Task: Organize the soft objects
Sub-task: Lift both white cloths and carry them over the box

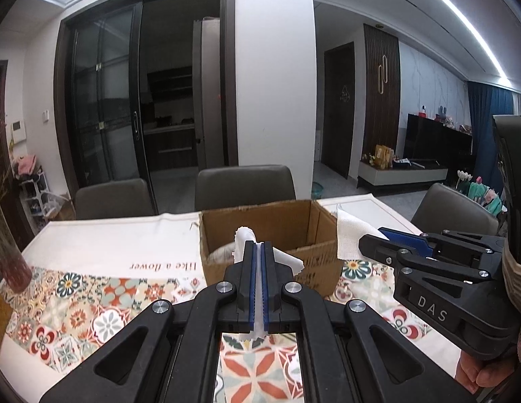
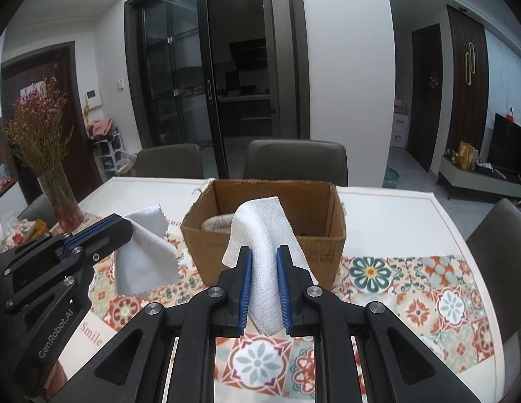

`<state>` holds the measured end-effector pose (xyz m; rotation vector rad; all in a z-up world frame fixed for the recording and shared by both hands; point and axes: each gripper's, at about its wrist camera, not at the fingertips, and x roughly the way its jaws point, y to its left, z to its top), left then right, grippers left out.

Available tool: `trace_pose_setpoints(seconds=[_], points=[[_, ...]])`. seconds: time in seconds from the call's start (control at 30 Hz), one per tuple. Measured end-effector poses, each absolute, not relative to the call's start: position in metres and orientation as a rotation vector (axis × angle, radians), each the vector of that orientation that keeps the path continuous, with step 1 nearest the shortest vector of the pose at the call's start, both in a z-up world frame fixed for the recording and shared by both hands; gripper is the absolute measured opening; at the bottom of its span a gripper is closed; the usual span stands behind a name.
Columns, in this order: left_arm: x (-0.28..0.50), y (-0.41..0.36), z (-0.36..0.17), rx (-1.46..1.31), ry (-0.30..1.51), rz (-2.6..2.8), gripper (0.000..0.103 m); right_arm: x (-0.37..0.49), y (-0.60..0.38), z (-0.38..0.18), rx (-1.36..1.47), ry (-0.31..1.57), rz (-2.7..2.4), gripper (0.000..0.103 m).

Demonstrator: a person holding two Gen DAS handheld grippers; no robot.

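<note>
My left gripper (image 1: 259, 247) is shut on a thin white cloth (image 1: 287, 259) with a zigzag edge; in the right wrist view this cloth (image 2: 144, 255) hangs from the left gripper (image 2: 121, 223) above the table. My right gripper (image 2: 264, 252) is shut on a thick woven white cloth (image 2: 262, 235); in the left wrist view that cloth (image 1: 349, 238) hangs from the right gripper (image 1: 371, 240). An open cardboard box (image 1: 260, 215) (image 2: 270, 188) stands just ahead of both grippers. A pale soft item (image 2: 216, 223) lies inside it.
The table has a patterned tile cloth (image 2: 428, 288). A vase of dried pink flowers (image 2: 58, 198) stands at the left. Grey chairs (image 2: 295, 159) line the far side, and another chair (image 2: 498, 231) is at the right.
</note>
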<state>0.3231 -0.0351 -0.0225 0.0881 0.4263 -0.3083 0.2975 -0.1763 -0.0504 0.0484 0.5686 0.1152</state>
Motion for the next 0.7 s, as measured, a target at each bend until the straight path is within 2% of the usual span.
trace_pose_setpoints(seconds=[0.7], points=[[0.387, -0.059, -0.006, 0.102, 0.362, -0.327, 0.005, 0.345, -0.193, -0.024, 0.036, 0.489, 0.095, 0.017]])
